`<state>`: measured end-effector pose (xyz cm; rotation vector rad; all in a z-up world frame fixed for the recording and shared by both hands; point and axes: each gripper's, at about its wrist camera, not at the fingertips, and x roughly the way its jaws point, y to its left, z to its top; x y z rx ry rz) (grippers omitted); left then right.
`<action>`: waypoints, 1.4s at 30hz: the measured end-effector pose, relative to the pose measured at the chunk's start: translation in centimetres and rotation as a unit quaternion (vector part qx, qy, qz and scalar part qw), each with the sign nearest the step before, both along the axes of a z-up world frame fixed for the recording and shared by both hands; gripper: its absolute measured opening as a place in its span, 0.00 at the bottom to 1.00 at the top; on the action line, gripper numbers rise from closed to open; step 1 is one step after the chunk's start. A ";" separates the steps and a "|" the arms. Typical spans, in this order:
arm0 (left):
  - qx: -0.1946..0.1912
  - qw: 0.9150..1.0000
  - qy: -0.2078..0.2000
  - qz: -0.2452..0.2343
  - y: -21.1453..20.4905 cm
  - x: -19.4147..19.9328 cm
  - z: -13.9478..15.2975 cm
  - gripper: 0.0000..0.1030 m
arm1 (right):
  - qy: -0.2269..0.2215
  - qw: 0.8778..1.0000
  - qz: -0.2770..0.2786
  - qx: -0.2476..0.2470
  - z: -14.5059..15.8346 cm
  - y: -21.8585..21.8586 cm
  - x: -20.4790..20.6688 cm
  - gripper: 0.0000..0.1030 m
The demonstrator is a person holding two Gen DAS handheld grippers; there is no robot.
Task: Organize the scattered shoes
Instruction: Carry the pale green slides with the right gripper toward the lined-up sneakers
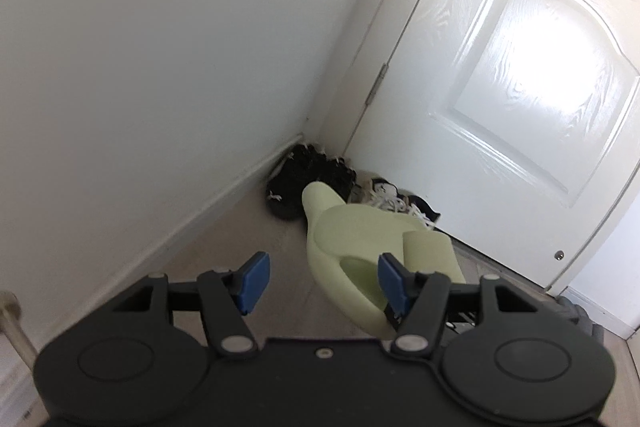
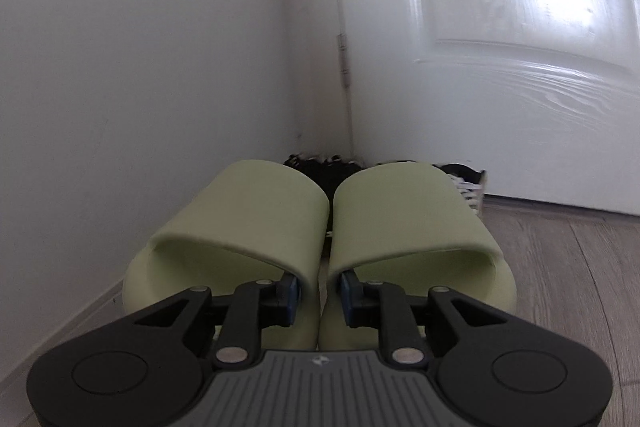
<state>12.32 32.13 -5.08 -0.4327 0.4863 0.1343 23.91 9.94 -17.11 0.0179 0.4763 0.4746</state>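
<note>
Right gripper pinching the touching inner walls of two pale green slides, carried side by side toward the corner. Left gripper spread, nothing between the pads. Black shoe and black-and-white laced sneaker already parked in the corner by the door. Judged well advanced: slides not yet set down. Count: two slides; at least two other shoes.

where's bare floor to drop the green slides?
Free: floor strip along the left wall's skirting, short of the black shoes. Crowded: the corner by the door, with black shoes and laced sneakers. Right gripper holds the green slides.
</note>
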 end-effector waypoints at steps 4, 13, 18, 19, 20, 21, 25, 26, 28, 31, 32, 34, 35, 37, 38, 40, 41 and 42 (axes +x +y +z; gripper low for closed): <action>0.004 1.000 -0.010 0.016 1.4 0.3 0.9 0.59 | 0.005 1.000 0.006 0.000 0.4 0.8 0.7 0.23; -0.006 0.999 -0.019 0.035 2.9 -0.3 1.4 0.59 | 0.056 0.997 -0.026 0.044 0.7 6.9 1.2 0.23; -0.010 0.999 -0.017 0.040 2.8 -0.6 1.2 0.59 | 0.072 0.996 -0.030 0.042 0.0 9.7 1.1 0.23; -0.010 0.999 -0.017 0.042 2.8 -0.7 1.1 0.59 | 0.080 0.995 -0.034 0.044 -0.3 10.2 1.0 0.23; -0.011 0.999 -0.016 0.043 2.8 -0.8 0.9 0.59 | 0.088 0.994 -0.039 0.047 -0.5 10.6 0.9 0.23; -0.013 0.999 -0.015 0.044 2.8 -0.8 0.7 0.59 | 0.094 0.993 -0.044 0.050 -0.7 11.0 0.7 0.23; -0.014 0.999 -0.009 0.044 2.9 -1.0 0.2 0.59 | 0.110 0.990 -0.068 0.052 -2.5 11.9 0.6 0.24; -0.014 0.999 -0.008 0.044 3.0 -1.1 0.0 0.59 | 0.109 0.990 -0.071 0.049 -2.9 12.0 0.5 0.24; -0.020 0.999 -0.005 0.046 3.2 -1.0 -0.3 0.59 | 0.106 0.991 -0.071 0.045 -3.5 12.1 0.7 0.24; -0.033 0.998 0.002 0.052 3.6 -0.5 -0.8 0.59 | 0.104 0.991 -0.068 0.040 -4.6 12.5 1.1 0.25; -0.036 0.998 0.004 0.052 3.6 -0.3 -1.0 0.59 | 0.105 0.992 -0.066 0.038 -4.8 12.8 0.9 0.25; -0.039 0.998 0.008 0.052 3.7 0.0 -1.3 0.59 | 0.100 0.993 -0.055 0.024 -5.4 14.0 0.3 0.25; -0.038 0.998 0.010 0.051 3.6 0.0 -1.4 0.59 | 0.097 0.994 -0.050 0.018 -5.7 14.6 0.2 0.25; -0.035 0.998 0.014 0.049 3.6 0.1 -1.5 0.59 | 0.090 0.995 -0.042 0.008 -6.1 15.6 0.0 0.25; -0.036 0.998 0.015 0.048 3.6 0.1 -1.6 0.59 | 0.087 0.995 -0.041 0.003 -6.3 15.9 -0.1 0.26; -0.037 0.998 0.018 0.047 3.6 0.3 -1.8 0.59 | 0.086 0.995 -0.046 0.002 -6.8 16.3 -0.4 0.26; -0.038 0.998 0.019 0.047 3.6 0.5 -2.0 0.59 | 0.086 0.995 -0.048 0.003 -6.9 16.4 -0.5 0.26; -0.039 0.998 0.021 0.046 3.7 0.5 -2.0 0.59 | 0.086 0.995 -0.048 0.003 -7.0 16.4 -0.4 0.26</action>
